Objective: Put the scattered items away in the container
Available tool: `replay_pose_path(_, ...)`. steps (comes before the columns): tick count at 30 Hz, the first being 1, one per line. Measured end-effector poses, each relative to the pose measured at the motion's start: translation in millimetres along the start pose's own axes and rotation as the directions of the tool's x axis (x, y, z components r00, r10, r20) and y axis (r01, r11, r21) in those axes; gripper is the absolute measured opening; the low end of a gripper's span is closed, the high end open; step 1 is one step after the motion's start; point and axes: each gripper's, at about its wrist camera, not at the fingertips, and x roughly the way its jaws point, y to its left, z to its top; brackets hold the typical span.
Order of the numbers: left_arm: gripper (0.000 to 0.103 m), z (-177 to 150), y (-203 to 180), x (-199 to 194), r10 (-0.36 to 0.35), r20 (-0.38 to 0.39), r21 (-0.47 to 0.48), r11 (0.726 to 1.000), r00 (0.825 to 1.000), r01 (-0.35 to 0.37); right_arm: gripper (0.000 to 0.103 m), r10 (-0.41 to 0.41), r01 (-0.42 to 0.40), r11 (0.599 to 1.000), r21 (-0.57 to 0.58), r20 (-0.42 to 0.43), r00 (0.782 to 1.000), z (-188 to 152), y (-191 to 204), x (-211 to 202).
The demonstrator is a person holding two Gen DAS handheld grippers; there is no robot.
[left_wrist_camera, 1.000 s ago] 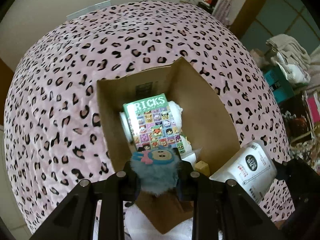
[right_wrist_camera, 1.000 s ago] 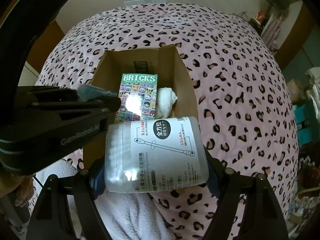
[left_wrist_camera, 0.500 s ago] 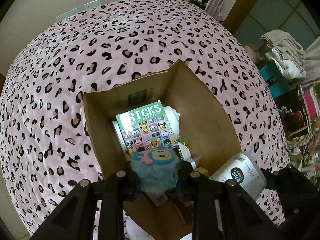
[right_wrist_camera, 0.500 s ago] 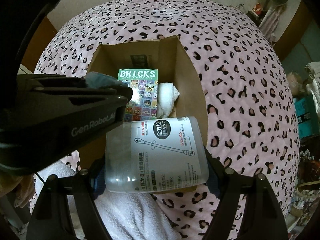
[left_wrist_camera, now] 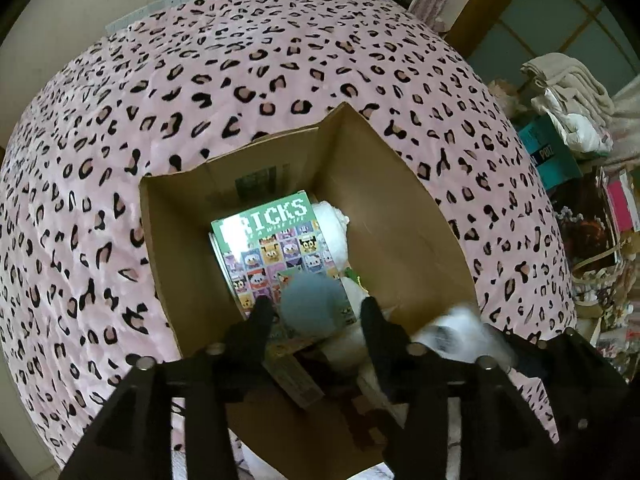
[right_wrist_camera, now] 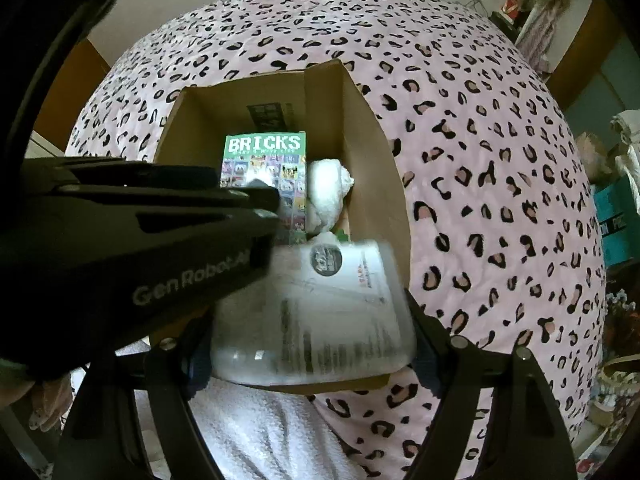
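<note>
An open cardboard box (left_wrist_camera: 400,216) (right_wrist_camera: 372,140) sits on the leopard-print bed. Inside lie a green BRICKS box (left_wrist_camera: 276,248) (right_wrist_camera: 264,160) and a white plush (left_wrist_camera: 332,232) (right_wrist_camera: 328,192). My left gripper (left_wrist_camera: 314,312) is open over the box; the blue fluffy toy (left_wrist_camera: 312,304) sits blurred between its spread fingers, apart from them. My right gripper (right_wrist_camera: 308,328) holds a clear cotton-swab tub (right_wrist_camera: 320,312), blurred and tilted over the box's near edge; it also shows blurred in the left wrist view (left_wrist_camera: 452,336). The left gripper body (right_wrist_camera: 140,248) crosses the right wrist view.
The pink leopard bedspread (left_wrist_camera: 240,80) surrounds the box. A white fleecy blanket (right_wrist_camera: 264,432) lies in front of it. Clutter, folded cloths (left_wrist_camera: 568,92) and a teal box (left_wrist_camera: 548,152) stand at the right beyond the bed.
My left gripper has opened and the blue toy has come free between its fingers. My right gripper has tipped the tub forward toward the box. Both have moved closer over the box.
</note>
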Motion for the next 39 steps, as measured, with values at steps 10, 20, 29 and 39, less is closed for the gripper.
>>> replay_pose_path(10,0.064,-4,-12,-9,0.014,-0.012,0.019,1.0,1.0,-0.014,0.084,-0.018,0.018,1.0,0.021,0.007,1.0,-2,-7,-15)
replay_pose_path(20,0.065,-35,-5,-42,0.076,0.017,-0.019,0.997,0.997,-0.075,0.09,-0.069,0.069,0.997,0.018,-0.022,0.997,-19,-16,-32)
replay_pose_path(29,0.065,-76,3,-59,0.074,0.01,-0.07,0.995,0.997,-0.073,0.091,-0.114,0.114,0.993,-0.005,-0.026,0.993,-27,-15,-37)
replay_pose_path(39,0.066,-93,8,-76,0.114,0.04,-0.09,0.99,0.993,-0.11,0.091,-0.172,0.171,0.985,-0.021,-0.021,0.985,-30,-12,-40)
